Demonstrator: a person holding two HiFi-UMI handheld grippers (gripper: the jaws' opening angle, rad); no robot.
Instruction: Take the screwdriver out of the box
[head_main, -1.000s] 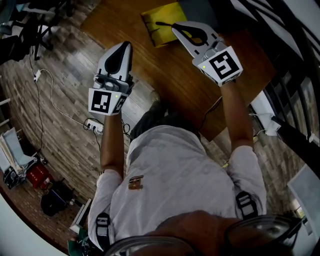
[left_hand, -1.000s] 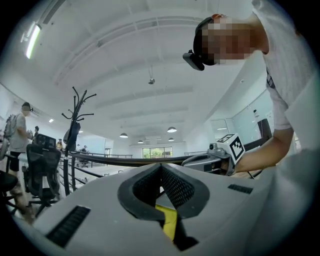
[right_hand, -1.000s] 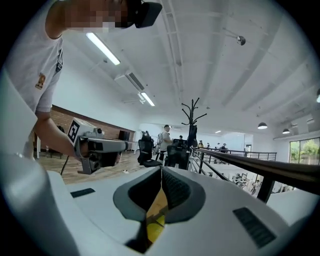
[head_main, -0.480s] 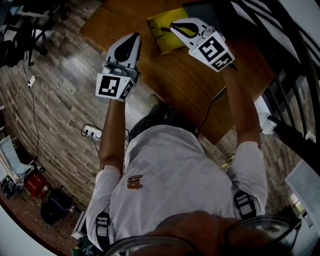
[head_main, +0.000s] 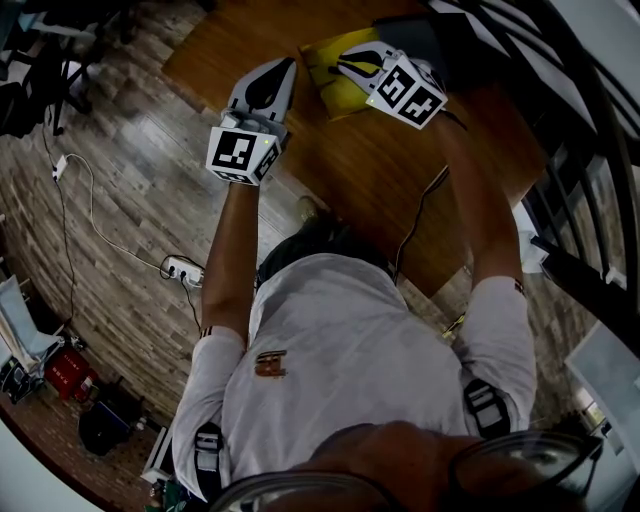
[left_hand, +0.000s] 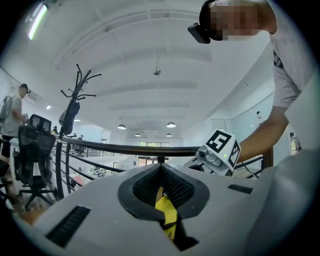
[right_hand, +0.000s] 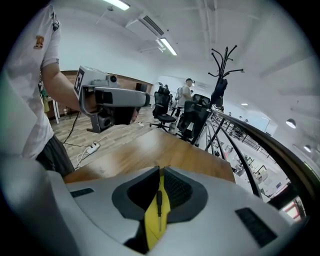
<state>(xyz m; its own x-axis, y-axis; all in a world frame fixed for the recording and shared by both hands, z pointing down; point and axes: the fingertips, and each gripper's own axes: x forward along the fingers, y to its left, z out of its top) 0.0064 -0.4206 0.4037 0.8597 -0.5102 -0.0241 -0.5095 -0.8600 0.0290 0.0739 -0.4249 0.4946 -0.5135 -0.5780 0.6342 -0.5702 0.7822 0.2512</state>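
A yellow box (head_main: 335, 88) lies on the wooden table (head_main: 380, 170) at its far side. In the right gripper view a thin black screwdriver (right_hand: 158, 202) rests on the yellow box (right_hand: 151, 227), seen through the hollow behind the jaw tips. My right gripper (head_main: 341, 62) hovers over the box with its jaws shut, and nothing shows between the tips (right_hand: 160, 170). My left gripper (head_main: 288, 63) is shut too, just left of the box. A strip of the box (left_hand: 167, 215) shows below its closed tips (left_hand: 161, 166).
A dark railing (head_main: 590, 130) runs along the table's right and far side. On the wood floor to the left lie a power strip (head_main: 180, 268) and its white cable. Office chairs (right_hand: 195, 117) and a coat rack (right_hand: 222, 65) stand beyond the table.
Both grippers have moved forward towards the yellow box. The right one now sits over the box, and the left one has closed in beside its left edge.
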